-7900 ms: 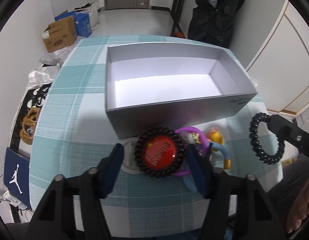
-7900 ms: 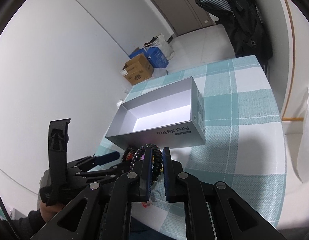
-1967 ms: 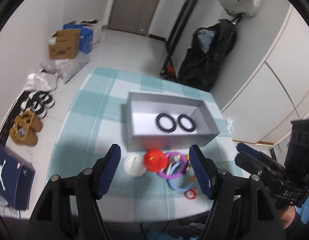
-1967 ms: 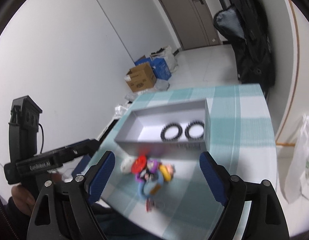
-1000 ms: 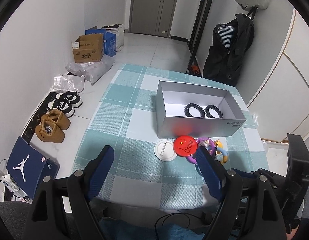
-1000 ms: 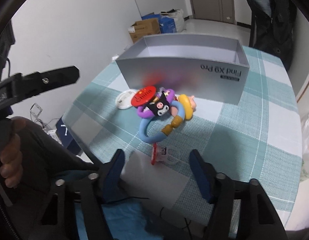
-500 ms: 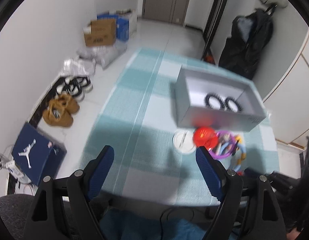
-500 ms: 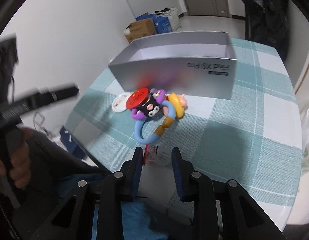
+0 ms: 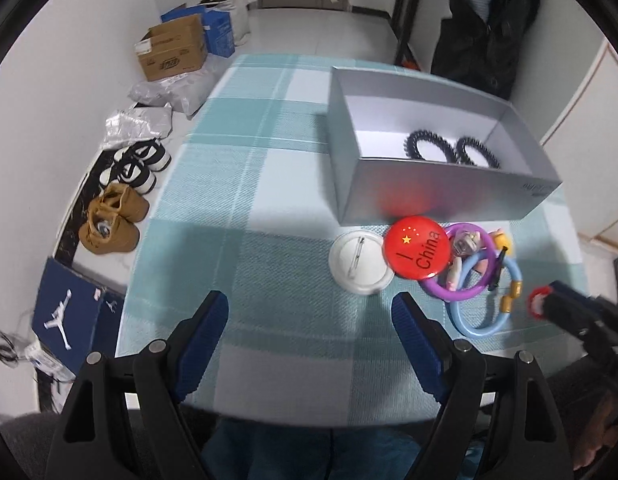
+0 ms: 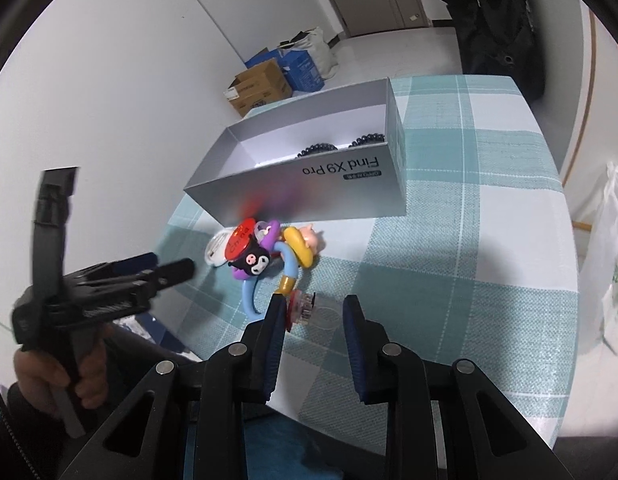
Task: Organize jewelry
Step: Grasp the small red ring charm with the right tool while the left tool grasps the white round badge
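A silver box (image 9: 429, 196) on the checked table holds two black coil hair ties (image 9: 429, 148). In front of it lie a red "I China" badge (image 9: 417, 246), a white badge (image 9: 361, 264) face down, a purple ring (image 9: 449, 292) and a blue bracelet (image 9: 469, 326). My left gripper (image 9: 309, 320) hangs open above the table's near edge, short of the badges, holding nothing. My right gripper (image 10: 313, 312) is narrowed on a small red-and-clear charm (image 10: 301, 306) just beyond the bracelet. The charm's red part presses one pad and its clear part reaches the other.
The tablecloth (image 9: 249, 184) ends just below both grippers. On the floor to the left are shoes (image 9: 113, 220), a blue shoe box (image 9: 69, 320) and cardboard boxes (image 9: 173, 52). A dark coat (image 9: 489, 28) hangs behind the table. A plastic bag (image 10: 605, 260) hangs off the right side.
The right jaws went from wide to narrow around the red-and-clear charm, and that view rolled. My left gripper sank toward the table, still open, and the badges now look nearer.
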The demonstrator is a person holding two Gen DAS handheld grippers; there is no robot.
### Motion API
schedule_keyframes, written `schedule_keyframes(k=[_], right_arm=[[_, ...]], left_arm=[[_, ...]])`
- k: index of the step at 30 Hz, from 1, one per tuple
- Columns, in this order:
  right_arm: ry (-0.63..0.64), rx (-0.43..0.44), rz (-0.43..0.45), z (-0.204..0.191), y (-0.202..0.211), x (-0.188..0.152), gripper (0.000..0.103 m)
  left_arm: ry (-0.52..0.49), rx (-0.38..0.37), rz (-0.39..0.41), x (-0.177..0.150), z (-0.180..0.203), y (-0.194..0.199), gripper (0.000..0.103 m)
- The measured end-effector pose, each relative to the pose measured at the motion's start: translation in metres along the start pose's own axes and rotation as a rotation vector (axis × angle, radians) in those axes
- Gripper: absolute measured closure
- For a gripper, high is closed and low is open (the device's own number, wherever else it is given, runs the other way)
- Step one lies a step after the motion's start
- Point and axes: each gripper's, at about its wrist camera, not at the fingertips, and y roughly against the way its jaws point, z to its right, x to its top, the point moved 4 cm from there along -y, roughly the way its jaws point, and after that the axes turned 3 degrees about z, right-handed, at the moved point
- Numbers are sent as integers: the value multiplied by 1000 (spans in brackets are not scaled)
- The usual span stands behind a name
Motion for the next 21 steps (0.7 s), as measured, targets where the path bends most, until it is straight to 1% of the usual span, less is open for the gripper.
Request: schedule_keyframes(k=[3, 4, 6, 10, 13, 16, 17, 18, 20, 21], right_arm=[[-6, 3, 10, 2, 3, 2, 75], [-13, 4, 16, 3, 3, 3, 75], [-26, 11, 22, 6, 5, 5, 75], [-43, 15, 34, 10, 7, 8, 75], [-57, 22, 40, 13, 8, 10, 75], [-65, 28, 44, 14, 9, 12, 75], [-68, 31, 46, 15, 9, 12, 75], [-71, 34, 50, 15, 10, 13, 75], [-73, 38, 59, 15, 12, 14, 75], [-77, 43, 62, 15, 13, 14, 75]], left_arm=[[-83, 68, 8, 0, 9, -4, 22], [-103, 78, 5, -3, 11, -5, 22], [-119, 67, -11, -5, 14, -8, 22], [-123, 54, -8, -2, 14, -7, 22], [-121, 27, -8, 1, 13, -9, 24], [-137, -31, -13, 2, 21, -10, 42], [-144, -53, -16, 3, 23, -9, 52], [-154, -73, -16, 2, 25, -8, 59], [-176, -89, -12, 3, 30, -7, 67], [-185, -89, -11, 3, 31, -7, 67]])
